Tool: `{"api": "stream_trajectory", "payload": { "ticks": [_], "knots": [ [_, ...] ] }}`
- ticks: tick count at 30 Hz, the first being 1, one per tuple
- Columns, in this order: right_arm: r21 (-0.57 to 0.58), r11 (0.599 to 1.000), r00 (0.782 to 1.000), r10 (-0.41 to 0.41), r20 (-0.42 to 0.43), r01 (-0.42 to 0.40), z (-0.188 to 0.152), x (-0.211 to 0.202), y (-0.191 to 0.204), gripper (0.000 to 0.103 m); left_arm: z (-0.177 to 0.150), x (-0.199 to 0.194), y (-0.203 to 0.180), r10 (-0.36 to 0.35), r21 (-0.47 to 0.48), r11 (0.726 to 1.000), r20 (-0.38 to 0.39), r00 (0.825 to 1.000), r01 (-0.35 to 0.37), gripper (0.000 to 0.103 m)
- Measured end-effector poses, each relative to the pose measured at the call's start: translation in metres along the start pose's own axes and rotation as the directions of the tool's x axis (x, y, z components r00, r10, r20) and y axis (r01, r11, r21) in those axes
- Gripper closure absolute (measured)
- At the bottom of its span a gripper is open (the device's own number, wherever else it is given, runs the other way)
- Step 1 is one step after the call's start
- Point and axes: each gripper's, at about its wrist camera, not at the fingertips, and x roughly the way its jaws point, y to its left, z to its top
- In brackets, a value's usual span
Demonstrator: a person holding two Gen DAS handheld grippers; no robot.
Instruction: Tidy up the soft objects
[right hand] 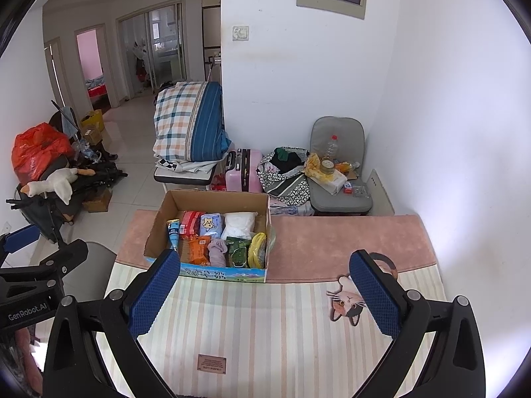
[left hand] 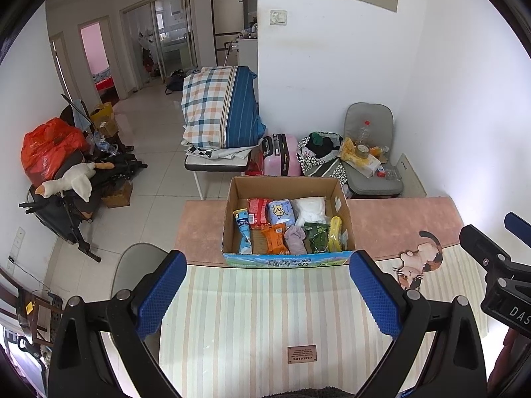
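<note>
An open cardboard box [left hand: 232, 195] [right hand: 159, 219] stands on the far half of the table mat. Inside lie several soft packs: a white bundle [left hand: 310, 210] [right hand: 239, 225], an orange pack [left hand: 273, 238] [right hand: 198, 249], a mauve cloth [left hand: 295, 238] [right hand: 217, 251], a green pack [left hand: 317, 237] [right hand: 238, 251] and a yellow item [left hand: 335, 232] [right hand: 257, 248]. My left gripper [left hand: 267, 293] hangs open in front of the box, holding nothing. My right gripper [right hand: 265, 293] is open too, near the box's right front corner, above the striped mat.
The striped mat [left hand: 265, 315] carries a cat picture [right hand: 348, 301] at the right. The table's far edge drops to a tiled floor with a pink suitcase [left hand: 282, 154], a grey chair [left hand: 371, 165] with clutter, and a stool with bedding [left hand: 219, 109].
</note>
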Motion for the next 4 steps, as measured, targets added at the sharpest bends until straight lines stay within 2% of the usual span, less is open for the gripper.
{"api": "stream_trajectory", "payload": {
  "ticks": [4],
  "knots": [
    [0.000,1.000,1.000,0.000,0.001,0.000,-0.0015,-0.0006,0.0005,0.000,-0.0002,-0.0026,0.0019,-0.003,0.007,1.000,0.006,1.000,0.003,0.002]
  ]
}}
